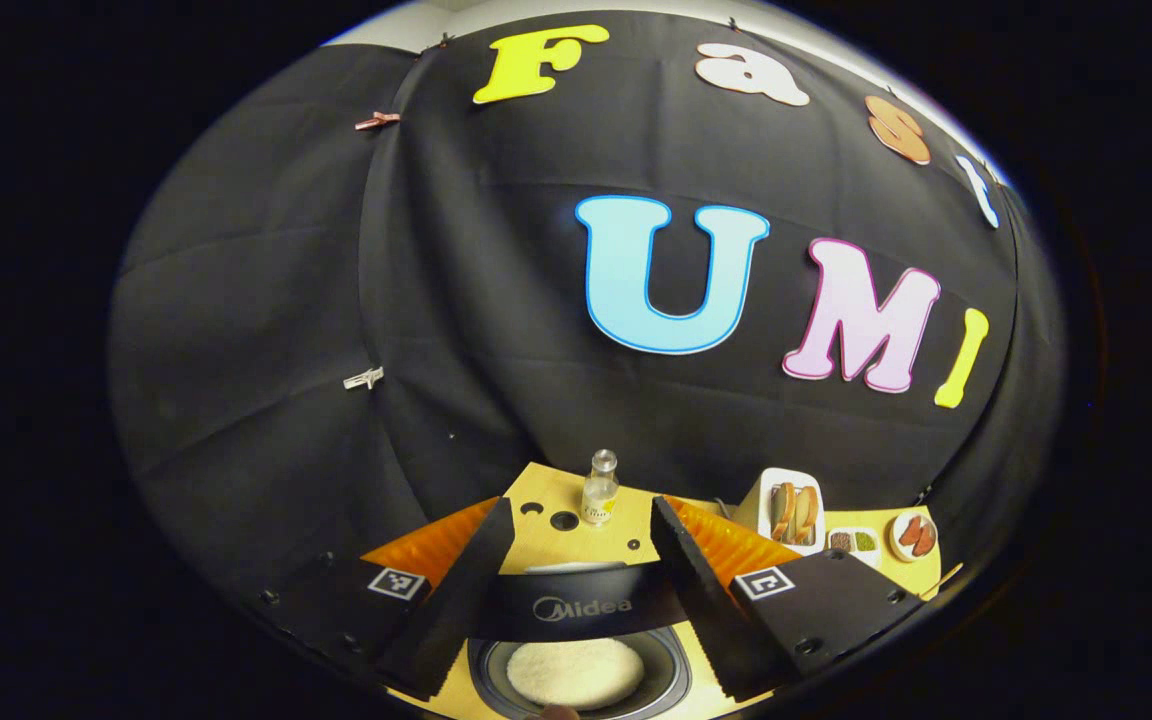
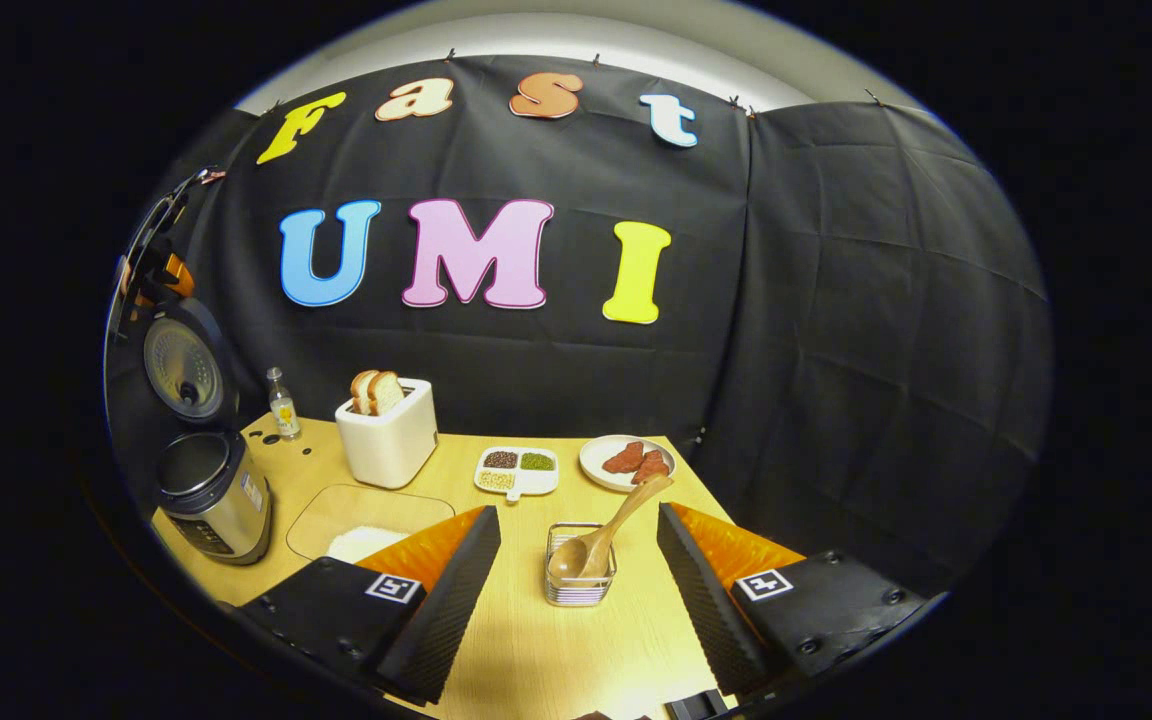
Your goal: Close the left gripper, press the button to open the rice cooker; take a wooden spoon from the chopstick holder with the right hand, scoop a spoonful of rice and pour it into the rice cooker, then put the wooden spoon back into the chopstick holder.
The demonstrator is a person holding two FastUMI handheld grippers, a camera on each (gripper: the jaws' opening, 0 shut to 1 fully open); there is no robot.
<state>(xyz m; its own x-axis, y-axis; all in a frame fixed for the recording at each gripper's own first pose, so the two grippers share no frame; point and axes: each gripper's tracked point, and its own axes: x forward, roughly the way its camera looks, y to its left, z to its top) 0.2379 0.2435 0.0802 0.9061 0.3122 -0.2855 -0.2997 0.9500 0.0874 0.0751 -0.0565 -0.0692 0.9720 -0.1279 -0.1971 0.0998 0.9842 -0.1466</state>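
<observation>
Cooker (image 2: 214, 495) at table's left edge, lid up. Spoon (image 2: 604, 535) leaned in holder (image 2: 579, 567) near front edge, between right gripper (image 2: 576, 580) fingers, spread wide. Handle to be clamped squarely, lifted straight. Left gripper (image 1: 576, 610) parted above cooker.

A staged kitchen booth — not a real home kitchen.

Black cloth is hanging as the wall behind a pale wooden table (image 2: 556, 640), and kitchen things are sitting around the toaster (image 2: 388, 440): a rice cooker (image 2: 214, 495) standing open to its left, a bottle (image 2: 283, 405) just behind-left, a divided dish of grains (image 2: 517, 471) and a plate of meat (image 2: 626, 460) to its right — a chopstick holder (image 2: 579, 578) nearer the front.
</observation>
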